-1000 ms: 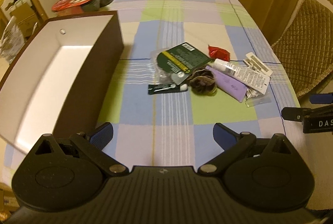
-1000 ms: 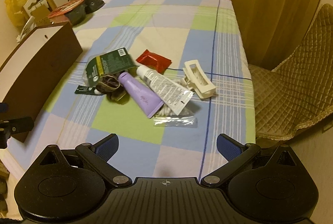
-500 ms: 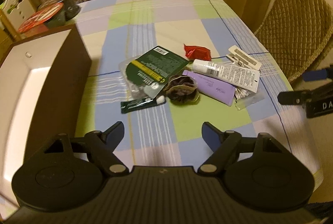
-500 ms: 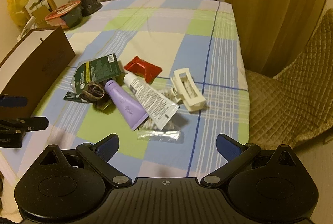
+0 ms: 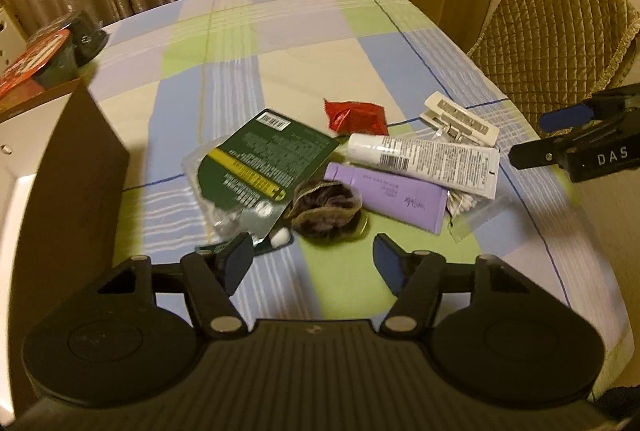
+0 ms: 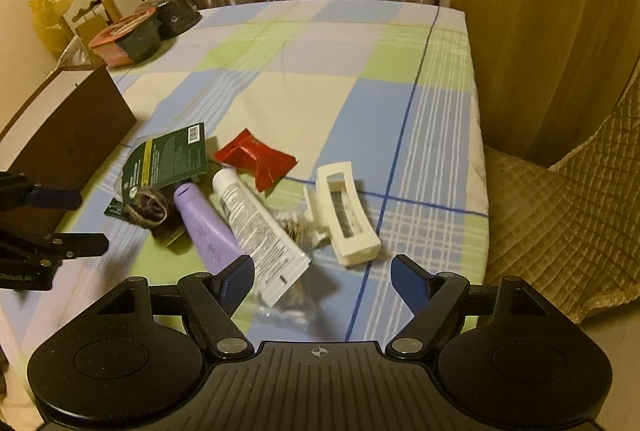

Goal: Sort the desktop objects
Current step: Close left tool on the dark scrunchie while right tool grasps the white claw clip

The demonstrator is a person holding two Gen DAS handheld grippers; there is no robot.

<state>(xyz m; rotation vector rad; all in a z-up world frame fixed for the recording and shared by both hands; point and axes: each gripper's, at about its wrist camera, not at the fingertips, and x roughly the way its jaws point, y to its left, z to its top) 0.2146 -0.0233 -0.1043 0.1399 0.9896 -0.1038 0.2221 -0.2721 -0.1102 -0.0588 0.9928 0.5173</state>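
Blue-padded fingers first: your left gripper (image 5: 314, 263) stands spread and empty, low over the checked tablecloth (image 5: 280, 43); your right gripper (image 6: 322, 281) is likewise spread, nothing between its pads.

Items, working outward from the left tool:
- Brown scrunchie (image 5: 326, 205), at 12 o'clock, just beyond the fingertips.
- Small dark tube with white cap (image 5: 276, 241), at 11 o'clock, partly under the left finger.
- Green card pack (image 5: 260, 163), at 11 o'clock, farther out, touching the scrunchie.
- Purple tube (image 5: 394, 197) and white tube (image 5: 424, 161), at 1 o'clock, lying side by side and overlapping.
- Clear bag of cotton swabs (image 5: 466, 207), at 2 o'clock, pinned under both tubes.
- Red packet (image 5: 356, 115), at 12 o'clock, far.
- Cream hair claw (image 6: 344, 211), at 12 o'clock from your right tool, just beside the swab bag.
- Brown box with white lining (image 5: 76, 167), at 9 o'clock, open, no sorted item visible in the part shown.

Hazards: the heap is tangled, so closing on the scrunchie could snag the card pack's edge and drag it. Lifting either tube could drag the swab bag with it. Your two tools point at one heap and may collide.
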